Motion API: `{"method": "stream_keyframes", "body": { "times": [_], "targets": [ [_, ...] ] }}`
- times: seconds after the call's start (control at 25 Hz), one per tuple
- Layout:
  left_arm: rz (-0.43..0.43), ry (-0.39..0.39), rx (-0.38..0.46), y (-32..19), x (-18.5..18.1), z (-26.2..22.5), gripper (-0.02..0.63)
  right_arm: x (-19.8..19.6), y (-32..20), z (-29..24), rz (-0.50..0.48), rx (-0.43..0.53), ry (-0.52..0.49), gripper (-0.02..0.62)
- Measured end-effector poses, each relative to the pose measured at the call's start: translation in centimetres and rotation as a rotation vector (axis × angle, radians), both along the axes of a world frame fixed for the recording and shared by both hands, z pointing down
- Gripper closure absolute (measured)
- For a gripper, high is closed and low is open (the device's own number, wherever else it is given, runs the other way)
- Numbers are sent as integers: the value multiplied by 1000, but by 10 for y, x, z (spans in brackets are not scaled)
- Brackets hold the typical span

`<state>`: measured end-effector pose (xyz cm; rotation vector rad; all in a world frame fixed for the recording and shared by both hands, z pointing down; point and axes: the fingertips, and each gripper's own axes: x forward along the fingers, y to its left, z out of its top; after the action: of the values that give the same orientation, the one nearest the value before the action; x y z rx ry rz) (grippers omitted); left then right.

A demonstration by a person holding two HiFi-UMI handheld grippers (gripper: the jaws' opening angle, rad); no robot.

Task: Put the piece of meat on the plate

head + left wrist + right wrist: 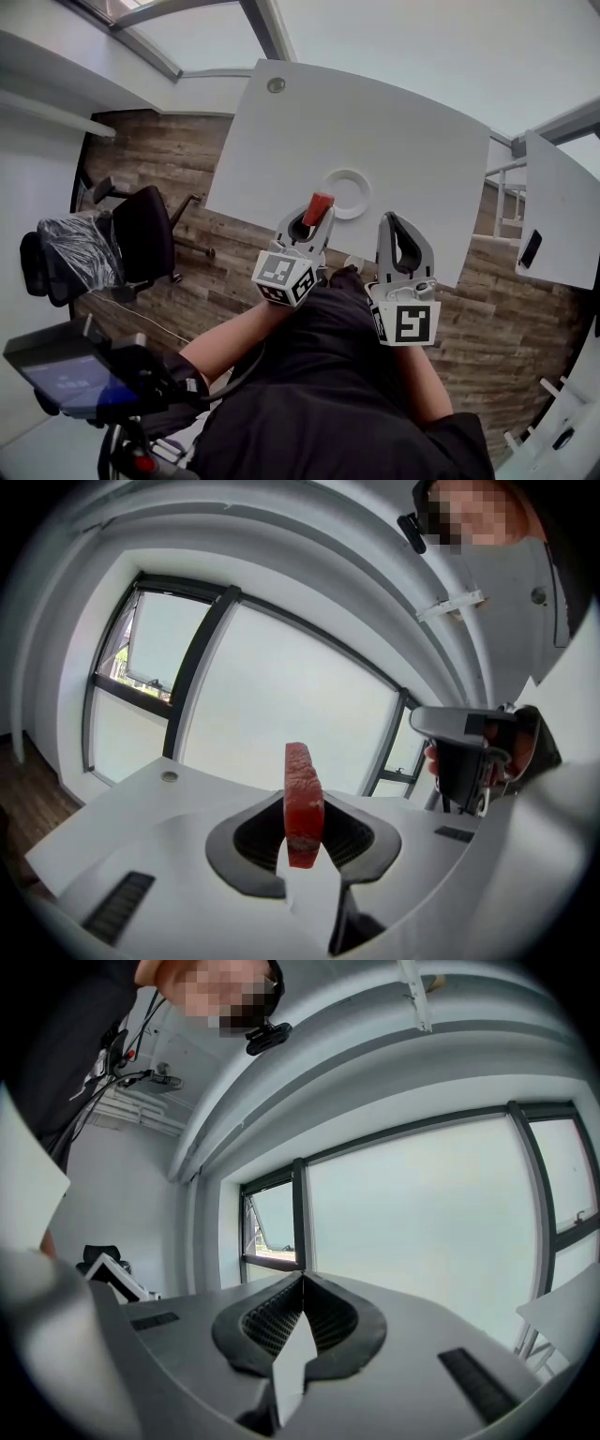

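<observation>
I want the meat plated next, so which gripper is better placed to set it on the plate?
Left. The left gripper clamps the meat, which shows right beside the plate in the head view. The right gripper is shut and empty.

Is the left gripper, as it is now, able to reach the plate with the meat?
Probably yes. The left gripper holds the meat just short of the plate, and nothing lies between them.

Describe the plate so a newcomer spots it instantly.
Start at the white table. Near its edge closest to the person sits the plate, just beyond the red meat in the left claw. White on white, only its round rim marks it.
</observation>
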<state>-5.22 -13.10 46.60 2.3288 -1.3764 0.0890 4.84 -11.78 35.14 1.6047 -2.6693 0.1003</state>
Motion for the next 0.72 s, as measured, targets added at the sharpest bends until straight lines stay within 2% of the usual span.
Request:
{"method": "stream_keyframes", "body": {
  "times": [0.28, 0.56, 0.72],
  "targets": [
    [48, -156, 56, -4, 0, 27, 512, -7, -2, -8, -5, 19, -15, 589],
    [95, -236, 29, -7, 6, 57, 511, -12, 2, -10, -21, 20, 10, 589],
    [98, -249, -13, -35, 22, 91, 511, 6, -21, 13, -16, -27, 10, 589]
  ]
}}
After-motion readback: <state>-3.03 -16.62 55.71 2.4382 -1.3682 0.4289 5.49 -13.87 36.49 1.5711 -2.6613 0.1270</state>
